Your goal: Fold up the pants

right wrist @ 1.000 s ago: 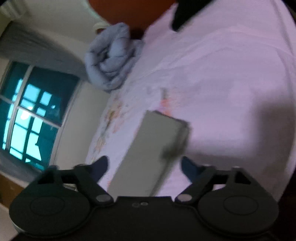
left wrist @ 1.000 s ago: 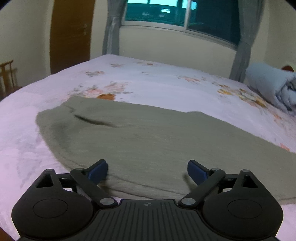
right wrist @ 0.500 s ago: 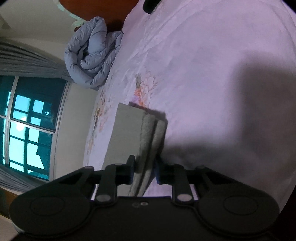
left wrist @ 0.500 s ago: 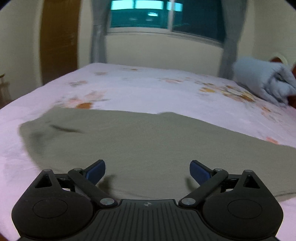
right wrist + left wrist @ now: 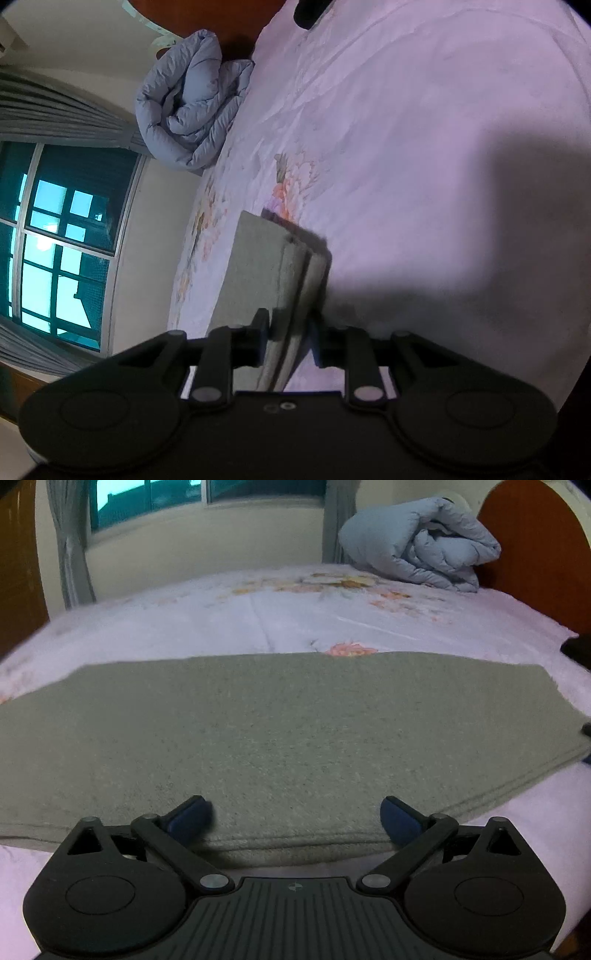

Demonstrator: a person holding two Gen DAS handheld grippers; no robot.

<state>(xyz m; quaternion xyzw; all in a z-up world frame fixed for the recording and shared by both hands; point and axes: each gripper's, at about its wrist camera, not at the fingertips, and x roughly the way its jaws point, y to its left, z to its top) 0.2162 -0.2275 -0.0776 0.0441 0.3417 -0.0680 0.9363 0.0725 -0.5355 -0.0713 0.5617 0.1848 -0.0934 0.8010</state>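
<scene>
Grey-green pants [image 5: 295,731] lie flat across the bed, folded lengthwise, with the layered hem end at the right. My left gripper [image 5: 295,816] is open, its blue pads hovering over the pants' near long edge with nothing pinched. In the right wrist view the stacked layers of the pants [image 5: 258,266] run between the fingers of my right gripper [image 5: 290,338]. Its pads press on both sides of the layered edge, while its jaws are just starting to open again.
The bed sheet [image 5: 295,609] is pale pink with flower prints. A rolled blue duvet [image 5: 417,546] lies by the wooden headboard [image 5: 535,546]. A dark object [image 5: 310,11] sits on the sheet near the headboard. A window and curtains stand beyond the far side.
My left gripper swept to the right along the pants, so the hem end and headboard are now in view. My right gripper went from wide open to closed on the pants' layered edge.
</scene>
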